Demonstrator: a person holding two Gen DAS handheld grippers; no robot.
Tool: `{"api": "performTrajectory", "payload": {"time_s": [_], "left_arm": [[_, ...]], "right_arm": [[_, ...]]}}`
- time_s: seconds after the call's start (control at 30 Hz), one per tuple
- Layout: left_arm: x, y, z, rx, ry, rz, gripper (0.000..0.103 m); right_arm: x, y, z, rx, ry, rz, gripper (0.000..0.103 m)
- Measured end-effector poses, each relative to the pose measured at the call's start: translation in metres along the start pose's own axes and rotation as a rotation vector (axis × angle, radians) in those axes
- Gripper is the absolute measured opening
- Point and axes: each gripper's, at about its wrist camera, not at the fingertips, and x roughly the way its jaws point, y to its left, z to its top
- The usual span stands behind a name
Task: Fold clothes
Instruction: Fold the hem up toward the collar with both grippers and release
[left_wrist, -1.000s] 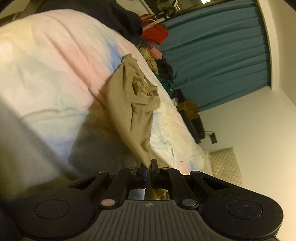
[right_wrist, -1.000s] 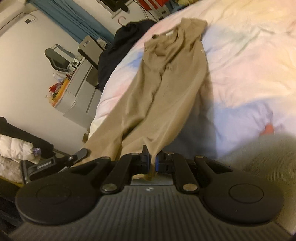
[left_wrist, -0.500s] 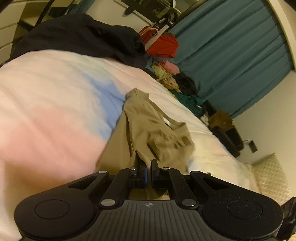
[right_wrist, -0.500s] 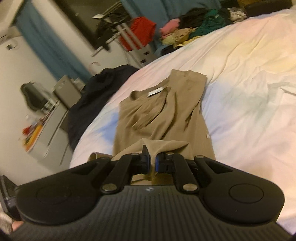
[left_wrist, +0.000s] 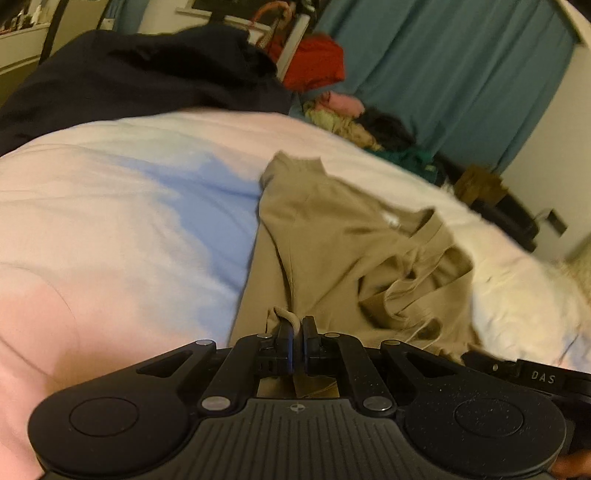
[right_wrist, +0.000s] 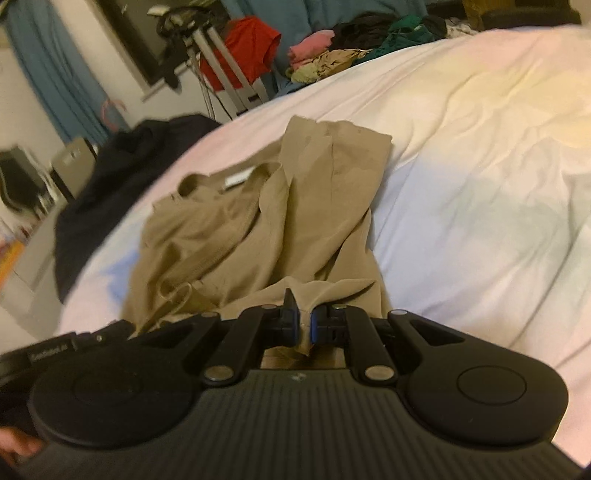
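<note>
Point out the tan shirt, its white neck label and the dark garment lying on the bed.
tan shirt (right_wrist: 258, 229): right wrist view, on the crumpled chest fabric.
white neck label (right_wrist: 236, 180): right wrist view, on the tag inside the collar.
dark garment (left_wrist: 140, 77): left wrist view, on its bunched middle.

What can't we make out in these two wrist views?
- Tan garment near edge: hidden under left tool body, left view; under right tool, right view.
- Label: blurred, unreadable.
- Clothes pile: blurred, items indistinct.
- Dark garment: cut off at the frame edge.
</note>
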Motion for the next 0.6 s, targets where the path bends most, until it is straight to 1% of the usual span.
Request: {"api": "performTrajectory", "payload": {"time_s": [0.1, 0.17, 0.2, 0.23, 0.27, 0.3, 0.33, 0.37, 0.43, 0.47, 0.53, 0.6], "left_arm": [[0.002, -0.006, -0.003, 0.044, 0.000, 0.019, 0.006], [0.003, -0.011, -0.006, 0.073, 0.000, 0.031, 0.010], [0.004, -0.013, -0.007, 0.087, -0.001, 0.037, 0.018], [0.004, -0.015, -0.008, 0.102, -0.001, 0.043, 0.033], [0.005, -0.017, -0.009, 0.116, -0.001, 0.049, 0.042], [0.005, -0.019, -0.010, 0.131, -0.001, 0.056, 0.057], [-0.002, -0.026, -0.011, 0.152, -0.022, 0.064, 0.066], [-0.010, -0.032, -0.012, 0.173, -0.044, 0.072, 0.069], [-0.026, -0.044, -0.014, 0.214, -0.088, 0.088, 0.082], [-0.035, -0.050, -0.014, 0.230, -0.105, 0.086, 0.084], [-0.054, -0.058, -0.016, 0.237, -0.142, 0.080, 0.090], [-0.072, -0.064, -0.018, 0.241, -0.177, 0.077, 0.095]], "right_arm": [[0.013, 0.000, -0.003, -0.029, 0.023, -0.023, 0.010], [0.012, 0.001, -0.003, -0.027, 0.024, -0.023, 0.010], [0.009, 0.002, -0.002, -0.030, 0.019, -0.023, 0.010], [0.006, 0.003, -0.002, -0.033, 0.013, -0.023, 0.011], [0.003, 0.004, -0.002, -0.036, 0.007, -0.023, 0.011], [-0.002, 0.006, -0.002, -0.045, -0.006, -0.024, 0.011], [-0.007, 0.008, -0.001, -0.054, -0.020, -0.025, 0.011], [-0.013, 0.011, -0.001, -0.063, -0.033, -0.026, 0.011], [-0.030, 0.017, -0.002, -0.083, -0.067, -0.012, 0.012], [-0.040, 0.021, -0.002, -0.094, -0.085, -0.004, 0.013], [-0.058, 0.027, -0.003, -0.114, -0.119, 0.012, 0.015], [-0.078, 0.035, -0.006, -0.136, -0.162, 0.018, 0.046]]}}
